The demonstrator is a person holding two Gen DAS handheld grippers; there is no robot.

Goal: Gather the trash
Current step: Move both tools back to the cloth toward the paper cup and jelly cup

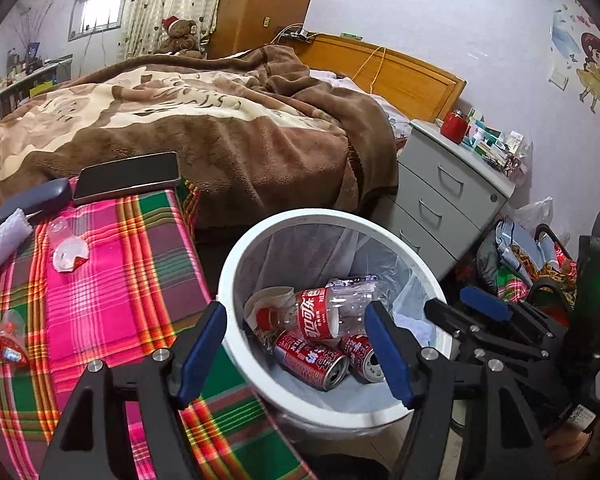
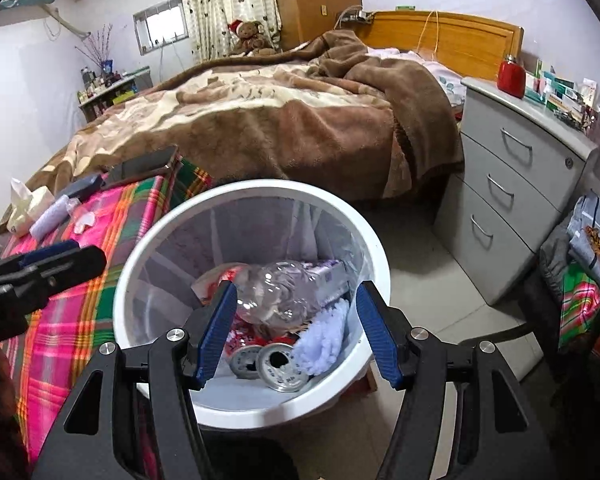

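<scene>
The left gripper point(image 1: 296, 340) has its two blue-padded fingers wide apart with nothing between them, and it hangs over the near left rim of the round white plastic trash bin point(image 1: 236, 264). The right gripper point(image 2: 296, 328) is spread wide too and holds nothing; it hangs over the near rim of the same bin point(image 2: 132, 276). Inside the bin, on the clear bag liner, lie a squashed clear plastic cola bottle with a red label point(image 1: 328, 312), two red drink cans point(image 1: 312, 360) side by side under it, and a fluffy pale purple cloth point(image 2: 324, 336) against the right wall. Just left of the bin is a table with a pink and green checked cloth point(image 1: 116, 288). Near its far left corner lies a clear plastic cup with a torn red and white lid point(image 1: 66, 246), and at its left edge lies a small red and clear wrapper point(image 1: 10, 344). A flat black phone point(image 1: 128, 176) rests on the far edge.
</scene>
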